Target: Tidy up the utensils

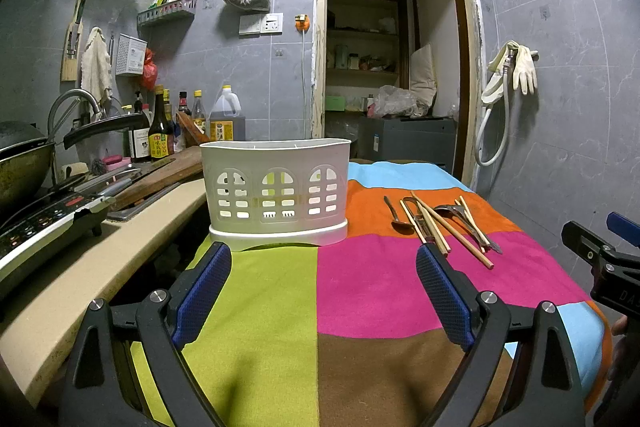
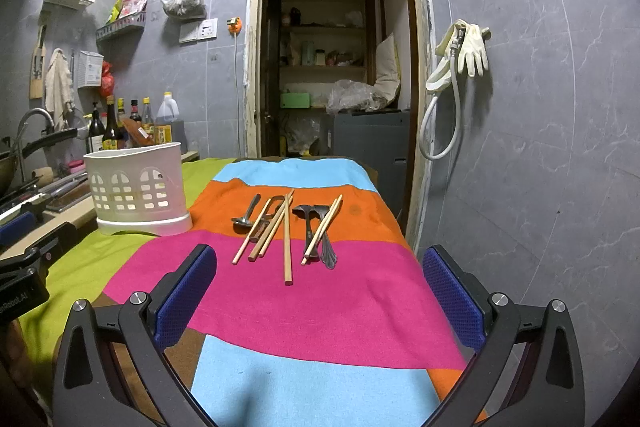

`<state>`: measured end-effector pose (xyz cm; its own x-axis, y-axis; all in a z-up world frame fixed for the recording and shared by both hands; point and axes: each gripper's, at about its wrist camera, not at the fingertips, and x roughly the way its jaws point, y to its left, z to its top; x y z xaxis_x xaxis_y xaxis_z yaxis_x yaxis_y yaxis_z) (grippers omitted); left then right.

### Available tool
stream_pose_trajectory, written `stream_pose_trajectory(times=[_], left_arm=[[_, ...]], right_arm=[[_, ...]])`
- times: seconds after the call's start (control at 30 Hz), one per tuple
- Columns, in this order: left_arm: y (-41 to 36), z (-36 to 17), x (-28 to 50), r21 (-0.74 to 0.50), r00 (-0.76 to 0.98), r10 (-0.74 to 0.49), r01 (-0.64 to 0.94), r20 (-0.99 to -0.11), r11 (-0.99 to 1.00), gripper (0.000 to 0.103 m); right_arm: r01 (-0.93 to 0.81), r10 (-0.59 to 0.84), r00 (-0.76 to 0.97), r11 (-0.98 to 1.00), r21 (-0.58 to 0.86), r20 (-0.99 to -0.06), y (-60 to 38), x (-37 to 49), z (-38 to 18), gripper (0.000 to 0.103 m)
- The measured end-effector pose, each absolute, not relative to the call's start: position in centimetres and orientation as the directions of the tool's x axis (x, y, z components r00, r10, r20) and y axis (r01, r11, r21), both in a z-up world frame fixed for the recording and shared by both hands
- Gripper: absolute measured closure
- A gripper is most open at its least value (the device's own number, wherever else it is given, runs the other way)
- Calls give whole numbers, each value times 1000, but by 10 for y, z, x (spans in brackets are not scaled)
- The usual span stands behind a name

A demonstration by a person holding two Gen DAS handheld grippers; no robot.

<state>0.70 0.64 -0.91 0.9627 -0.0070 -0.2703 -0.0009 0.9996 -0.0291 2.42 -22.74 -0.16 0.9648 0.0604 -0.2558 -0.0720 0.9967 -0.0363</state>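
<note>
Both the right gripper (image 2: 320,307) and left gripper (image 1: 322,291) hover with jaws spread, empty, facing loose wooden chopsticks (image 2: 287,247) awaiting the white slotted plastic caddy (image 1: 276,187).

Both cameras sit low over the near end of the cloth (image 1: 360,287), looking along their own fingers toward the tiled back wall and doorway (image 2: 332,67). The left view faces the caddy (image 1: 276,187) closely; the right view stands further right, facing the utensils (image 2: 286,227). Both share caddy, utensils, doorway.
</note>
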Motion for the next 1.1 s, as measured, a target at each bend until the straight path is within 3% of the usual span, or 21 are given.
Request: stream_pose_trajectory(times=[1.1], left_arm=[[7, -9, 8, -29, 962, -7, 0, -274, 1000, 12]], right_arm=[[-73, 61, 962, 997, -34, -264, -227, 26, -3, 0]])
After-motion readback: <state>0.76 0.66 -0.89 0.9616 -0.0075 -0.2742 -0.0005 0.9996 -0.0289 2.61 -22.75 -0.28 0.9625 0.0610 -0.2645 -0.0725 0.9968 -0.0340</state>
